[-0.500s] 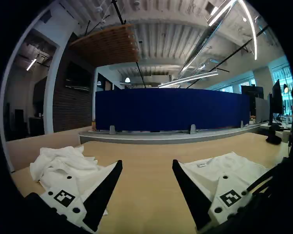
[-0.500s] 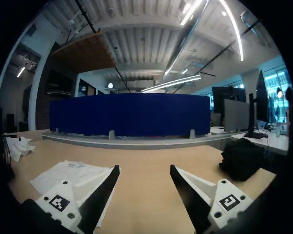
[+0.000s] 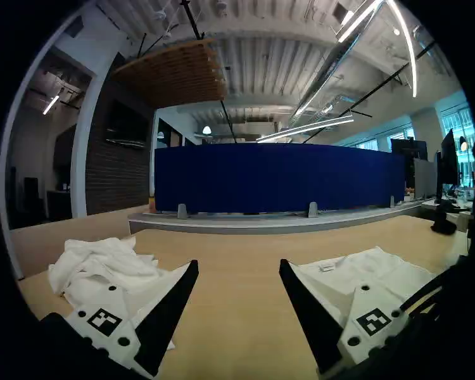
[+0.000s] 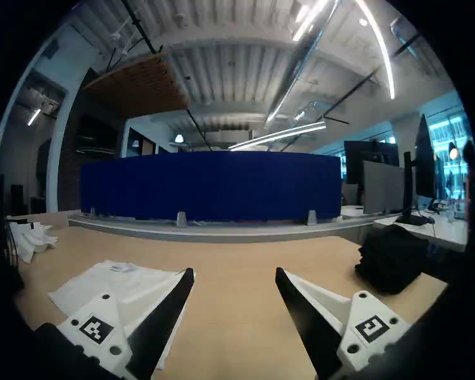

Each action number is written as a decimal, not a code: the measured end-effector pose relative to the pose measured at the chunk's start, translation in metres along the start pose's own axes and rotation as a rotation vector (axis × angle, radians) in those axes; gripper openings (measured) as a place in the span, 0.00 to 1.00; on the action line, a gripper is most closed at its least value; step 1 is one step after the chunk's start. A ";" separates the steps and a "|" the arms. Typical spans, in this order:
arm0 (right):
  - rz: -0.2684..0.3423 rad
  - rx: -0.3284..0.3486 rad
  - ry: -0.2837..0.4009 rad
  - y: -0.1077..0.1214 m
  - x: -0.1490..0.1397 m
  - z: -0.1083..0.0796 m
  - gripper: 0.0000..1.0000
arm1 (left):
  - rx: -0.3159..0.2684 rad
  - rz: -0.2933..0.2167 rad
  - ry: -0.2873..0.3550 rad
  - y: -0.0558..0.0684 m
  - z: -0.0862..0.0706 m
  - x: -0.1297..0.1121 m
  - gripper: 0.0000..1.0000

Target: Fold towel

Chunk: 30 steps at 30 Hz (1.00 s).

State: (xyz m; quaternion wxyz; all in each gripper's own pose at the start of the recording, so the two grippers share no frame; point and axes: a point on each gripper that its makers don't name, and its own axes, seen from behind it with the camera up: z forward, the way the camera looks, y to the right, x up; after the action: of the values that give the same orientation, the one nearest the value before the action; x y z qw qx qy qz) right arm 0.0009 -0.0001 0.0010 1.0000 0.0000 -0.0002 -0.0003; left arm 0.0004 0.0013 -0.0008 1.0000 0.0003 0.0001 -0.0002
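Now, I am holding the left gripper [image 3: 238, 262] and the right gripper [image 4: 234, 271] wide open above the pale wooden table [image 3: 237, 329], gripping nothing.
The flat white cloth towel [image 3: 377, 272] is lying between them, just behind the left gripper's right finger and the right gripper's left finger; a crumpled white cloth heap [image 3: 98, 263] is sitting past the left gripper's left finger.

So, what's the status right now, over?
Left gripper and right gripper open, holding nothing. Flat white towel on the table, not gripped; crumpled towel lies apart. Black bundle sits clear of both.
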 end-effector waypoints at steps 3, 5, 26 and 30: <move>0.000 0.000 0.000 0.000 0.000 0.000 1.00 | 0.000 0.000 0.000 0.000 0.000 0.000 0.96; 0.000 0.000 0.000 0.000 0.000 0.000 1.00 | 0.000 0.000 0.000 0.000 -0.001 0.000 0.95; 0.000 0.001 0.000 0.000 0.000 0.000 1.00 | 0.000 0.001 0.000 0.000 -0.001 0.001 0.95; -0.001 0.001 0.000 0.001 0.000 0.000 1.00 | 0.000 0.001 -0.001 0.001 -0.001 0.001 0.95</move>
State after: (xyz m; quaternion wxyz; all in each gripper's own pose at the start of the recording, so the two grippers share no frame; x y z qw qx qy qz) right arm 0.0008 0.0005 0.0011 1.0000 0.0004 -0.0003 -0.0005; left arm 0.0016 0.0020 -0.0018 1.0000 0.0003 -0.0003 0.0000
